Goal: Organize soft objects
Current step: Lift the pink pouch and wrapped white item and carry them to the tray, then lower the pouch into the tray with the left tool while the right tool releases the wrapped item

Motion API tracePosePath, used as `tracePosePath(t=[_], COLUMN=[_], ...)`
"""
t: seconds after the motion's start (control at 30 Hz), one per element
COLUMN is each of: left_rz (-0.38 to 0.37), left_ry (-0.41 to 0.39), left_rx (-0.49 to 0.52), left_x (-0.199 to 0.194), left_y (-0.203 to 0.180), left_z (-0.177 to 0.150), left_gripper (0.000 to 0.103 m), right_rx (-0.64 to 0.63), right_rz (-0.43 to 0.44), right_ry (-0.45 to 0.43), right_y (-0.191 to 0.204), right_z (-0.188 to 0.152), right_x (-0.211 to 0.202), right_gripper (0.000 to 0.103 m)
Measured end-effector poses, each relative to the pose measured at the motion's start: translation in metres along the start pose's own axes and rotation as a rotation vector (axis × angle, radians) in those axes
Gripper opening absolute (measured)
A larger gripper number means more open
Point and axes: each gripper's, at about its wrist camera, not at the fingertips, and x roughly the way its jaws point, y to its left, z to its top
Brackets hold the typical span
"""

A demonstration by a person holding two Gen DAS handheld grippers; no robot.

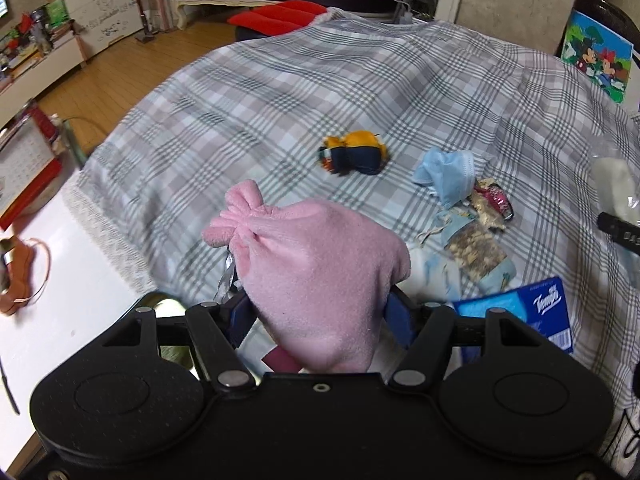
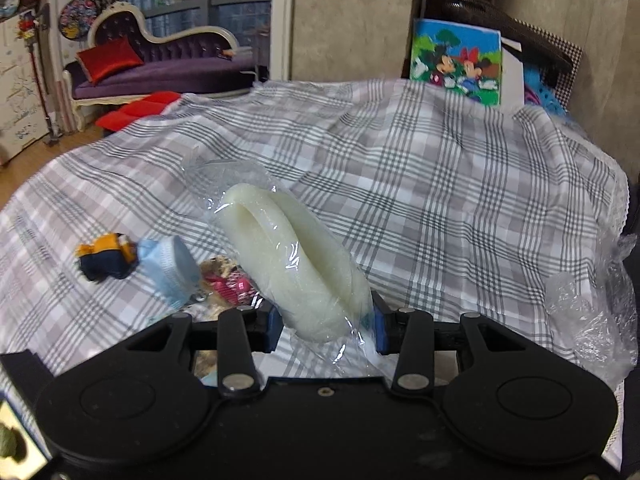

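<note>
Left tongs [image 1: 320, 316] clenched on a soft pink fleece drawstring pouch [image 1: 308, 268], lifted over the grey plaid blanket [image 1: 280, 100]. Right tongs [image 2: 326, 326] grip a pale foam ring in clear plastic wrap [image 2: 292, 256]. Just right of the left tongs lies a blue tissue pack [image 1: 536, 312] reading "Tempo". Ahead: a crumpled blue face mask [image 1: 448, 174] and a small orange-and-navy plush toy [image 1: 356, 152].

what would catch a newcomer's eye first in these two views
Most striking is the pink plush pouch filling the left wrist view, clamped in the left gripper above the plaid bedspread. In the right wrist view, the right gripper holds a pale foam ring in clear plastic wrap. Behind both, a small yellow and navy plush toy lies beside a crumpled blue face mask on the bedspread.
</note>
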Motion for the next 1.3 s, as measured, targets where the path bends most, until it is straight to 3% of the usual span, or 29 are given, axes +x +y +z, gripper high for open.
tracePosePath(t=[0.17,0.33,0.7,0.93,1.2,1.3], left_rz=[0.041,0.048,0.085,0.179,0.224,0.262], left_ry=[0.000,0.050,0.131,0.150,0.170,0.162], left_rx=[-0.026,-0.078,-0.229,-0.312,-0.356,-0.353], left_x=[-0.016,-0.020,-0.006,0.019,0.052,0.058], left_y=[0.026,0.056,0.125,0.159,0.171,0.170], left_z=[-0.028,-0.062,-0.116,-0.123,-0.138,-0.142], left_gripper=[0.062,0.062,0.062,0.063,0.063,0.054], right_rx=[-0.022,-0.043,-0.235,-0.365,-0.421,-0.431], right_rz=[0.107,0.294,0.538,0.606,0.599,0.582], right_ry=[0.003,0.081,0.225,0.328,0.423,0.426], right_y=[0.001,0.010,0.088,0.155,0.208,0.221], right_z=[-0.014,-0.038,-0.110,-0.148,-0.170,-0.166], right_x=[-0.039,-0.065,-0.108,-0.109,-0.090,-0.083], right_gripper=[0.041,0.041,0.042,0.042,0.042,0.042])
